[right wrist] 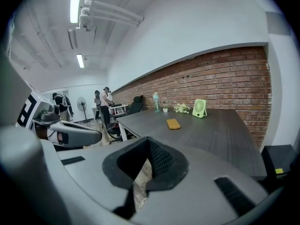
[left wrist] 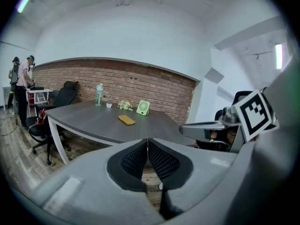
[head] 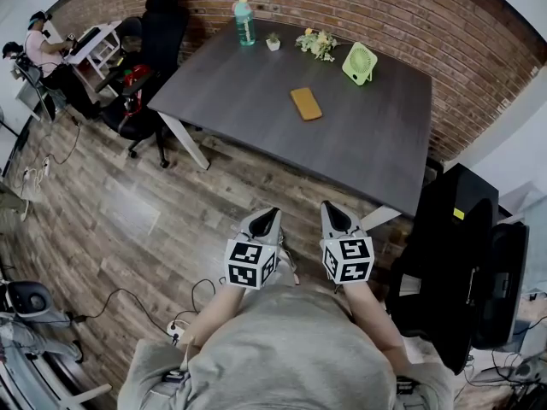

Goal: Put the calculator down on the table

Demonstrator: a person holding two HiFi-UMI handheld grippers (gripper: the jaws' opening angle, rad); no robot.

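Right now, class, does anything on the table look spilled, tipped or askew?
Nothing stands out. The bottle and green fan stand upright, the flat orange object lies flat on the table, and nothing has spilled.

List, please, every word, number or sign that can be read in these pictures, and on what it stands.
No readable words or numbers.
Bottle label: too small to read.
Yellow sticker at the right: too small to read.
Marker cubes: black-and-white square patterns only, no letters.
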